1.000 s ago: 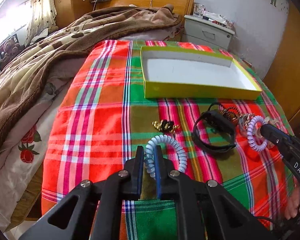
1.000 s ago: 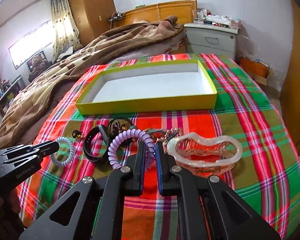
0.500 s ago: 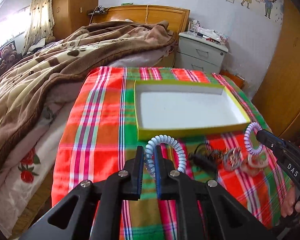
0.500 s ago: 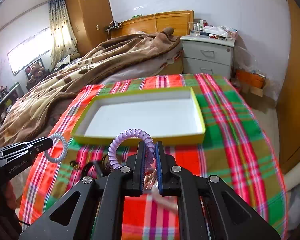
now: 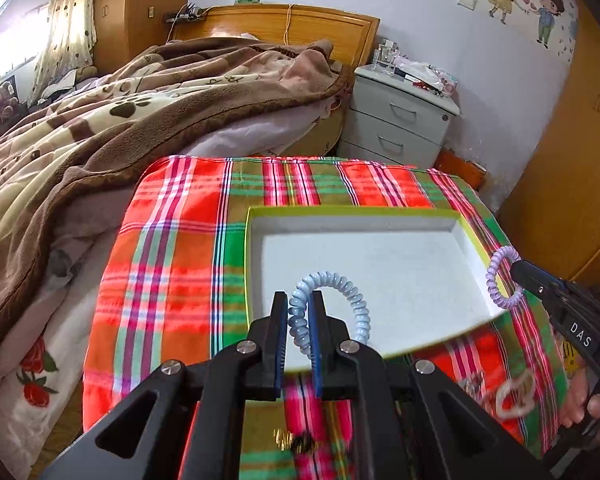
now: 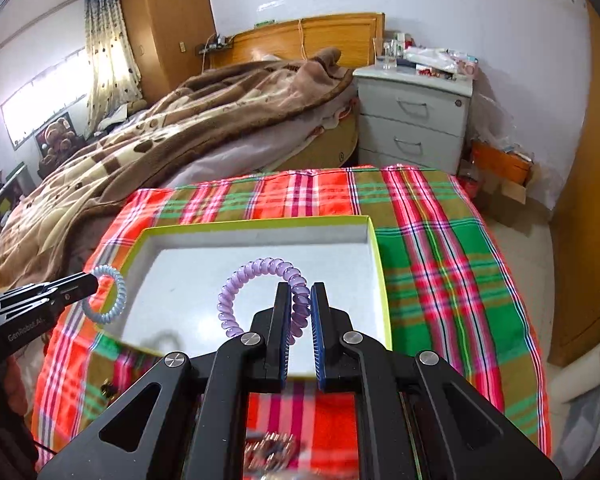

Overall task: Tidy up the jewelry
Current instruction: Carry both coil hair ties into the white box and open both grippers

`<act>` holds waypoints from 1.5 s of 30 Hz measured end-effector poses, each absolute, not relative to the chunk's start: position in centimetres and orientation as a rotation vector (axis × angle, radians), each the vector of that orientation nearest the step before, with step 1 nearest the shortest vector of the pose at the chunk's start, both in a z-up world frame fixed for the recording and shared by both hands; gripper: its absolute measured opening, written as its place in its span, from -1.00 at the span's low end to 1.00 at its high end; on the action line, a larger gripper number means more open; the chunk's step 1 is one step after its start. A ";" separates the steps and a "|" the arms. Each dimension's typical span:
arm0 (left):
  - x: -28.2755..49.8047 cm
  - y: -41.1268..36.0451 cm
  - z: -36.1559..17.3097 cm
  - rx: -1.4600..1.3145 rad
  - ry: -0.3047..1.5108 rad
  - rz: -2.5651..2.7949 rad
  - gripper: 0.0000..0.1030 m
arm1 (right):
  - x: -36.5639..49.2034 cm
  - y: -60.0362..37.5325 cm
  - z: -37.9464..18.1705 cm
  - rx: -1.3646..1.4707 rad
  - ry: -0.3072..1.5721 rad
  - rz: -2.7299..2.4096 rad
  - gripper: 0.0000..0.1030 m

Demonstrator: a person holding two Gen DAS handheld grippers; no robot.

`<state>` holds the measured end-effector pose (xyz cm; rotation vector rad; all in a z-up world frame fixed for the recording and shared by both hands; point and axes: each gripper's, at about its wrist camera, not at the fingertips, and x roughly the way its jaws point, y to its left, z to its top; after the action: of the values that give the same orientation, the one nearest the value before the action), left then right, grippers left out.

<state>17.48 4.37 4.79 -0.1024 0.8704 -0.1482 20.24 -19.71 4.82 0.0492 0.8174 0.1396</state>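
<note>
My left gripper [image 5: 299,304] is shut on a pale blue coil band [image 5: 340,294], held above the near left part of the yellow-rimmed white box [image 5: 380,216]. The same band [image 6: 110,294] hangs from the left gripper [image 6: 94,280] at the box's left edge in the right wrist view. My right gripper [image 6: 300,298] is shut on a purple coil band [image 6: 256,272] over the box [image 6: 260,222] floor. That purple band [image 5: 500,276] and the right gripper [image 5: 514,268] appear at the box's right rim. The box holds nothing.
A plaid cloth [image 5: 172,248] covers the surface. Behind my grippers lie a white wavy bracelet [image 5: 514,396], a gold piece [image 5: 290,438] and blurred jewelry [image 6: 272,450]. A bed with a brown blanket [image 5: 112,120] is at left, a grey nightstand [image 6: 414,120] beyond.
Both grippers have risen off the cloth and moved forward with their coil bands, from beside the jewelry pile to over the box. The remaining jewelry has dropped to the bottom of both views.
</note>
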 end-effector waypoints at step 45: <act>25.7 3.2 0.2 -0.109 1.001 -0.137 -0.32 | 27.6 -20.1 1.8 -0.036 0.954 0.086 -0.68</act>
<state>25.69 3.19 0.21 -0.1093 1.0014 -0.1370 27.63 -20.13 1.82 -0.0361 0.9541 0.0860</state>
